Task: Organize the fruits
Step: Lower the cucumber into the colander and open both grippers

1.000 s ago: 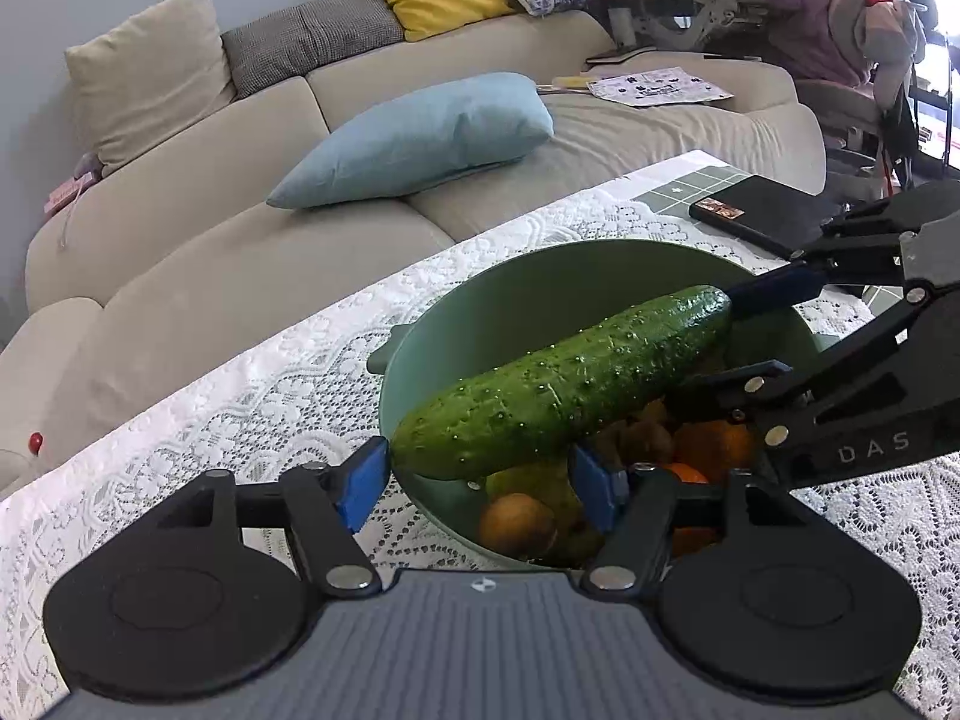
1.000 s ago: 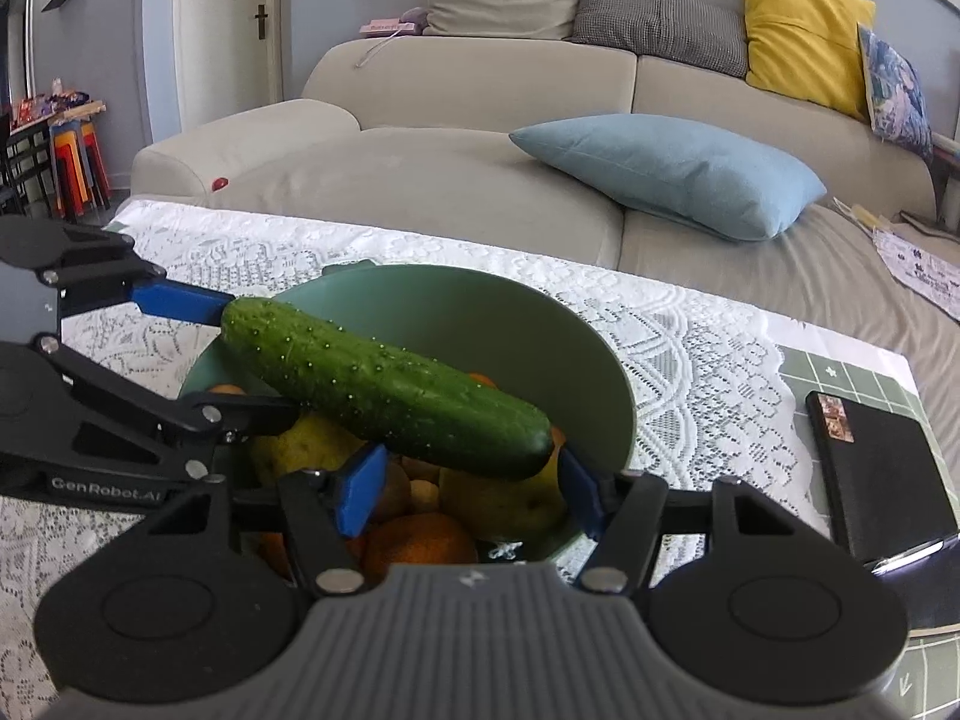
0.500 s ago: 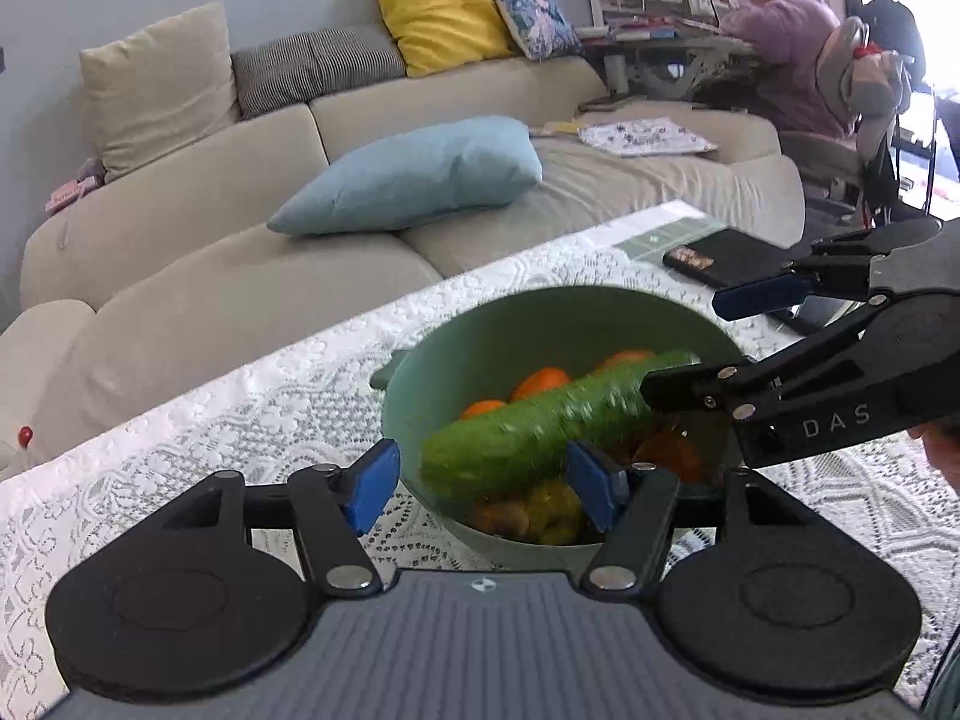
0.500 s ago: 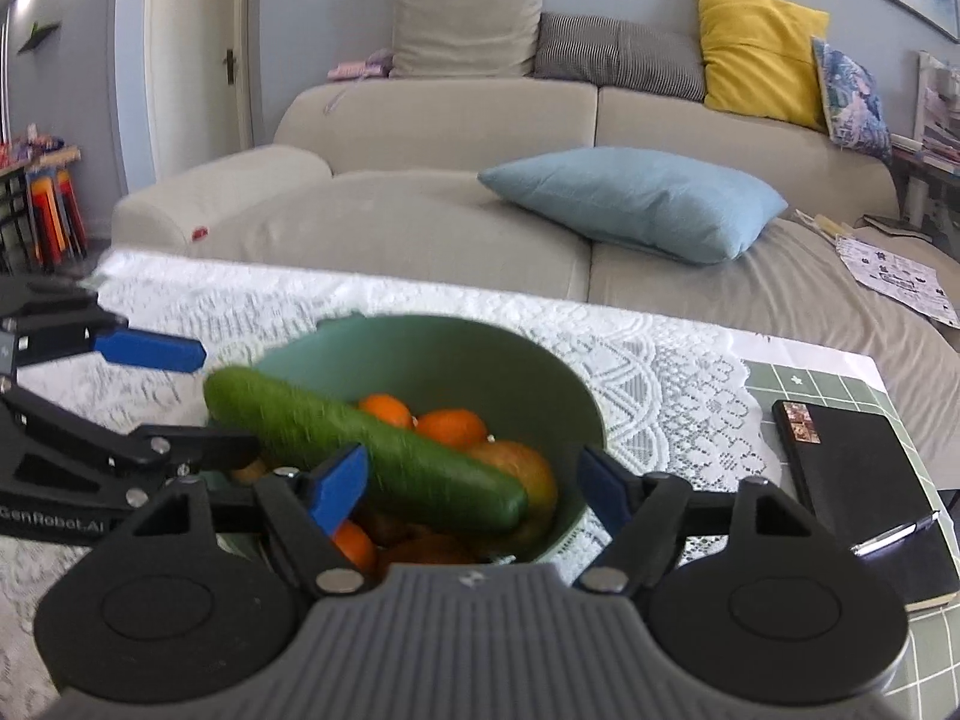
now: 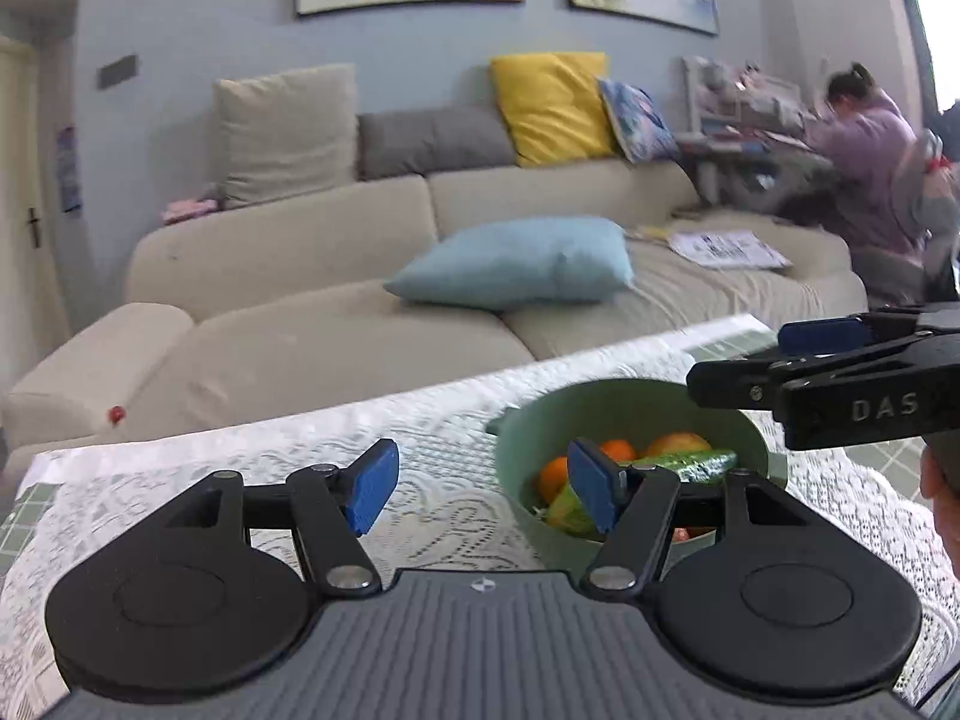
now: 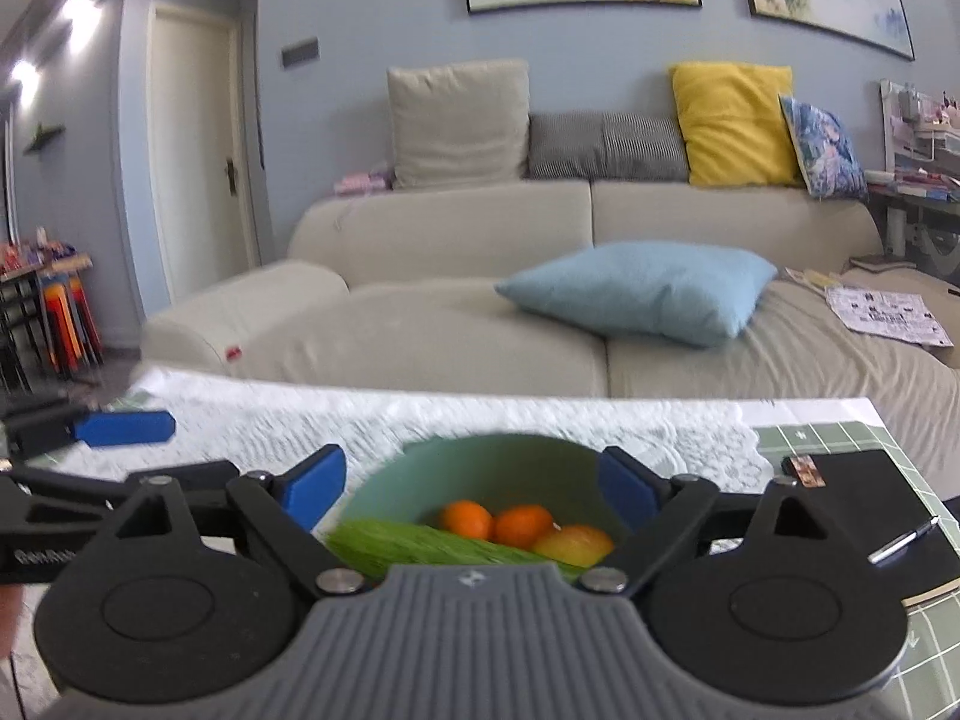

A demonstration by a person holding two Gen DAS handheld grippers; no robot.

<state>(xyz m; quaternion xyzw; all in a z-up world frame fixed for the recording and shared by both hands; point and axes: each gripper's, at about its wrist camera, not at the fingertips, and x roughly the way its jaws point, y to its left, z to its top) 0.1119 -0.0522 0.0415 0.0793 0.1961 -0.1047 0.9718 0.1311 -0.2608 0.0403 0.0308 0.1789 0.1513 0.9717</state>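
Observation:
A green bowl stands on the lace tablecloth and holds a cucumber, oranges and other fruit. The cucumber lies across the fruit inside the bowl. My left gripper is open and empty, raised to the near left of the bowl. In the right wrist view the bowl sits between the open jaws of my right gripper, which is empty and raised above it. The cucumber and oranges show there too. The right gripper also shows in the left wrist view.
A black notebook with a pen lies on the table right of the bowl. A beige sofa with a blue pillow stands behind the table. A person sits at a desk at the far right.
Both grippers let go of the cucumber, which dropped into the bowl. Both grippers have opened wider and pulled up and back from the bowl.

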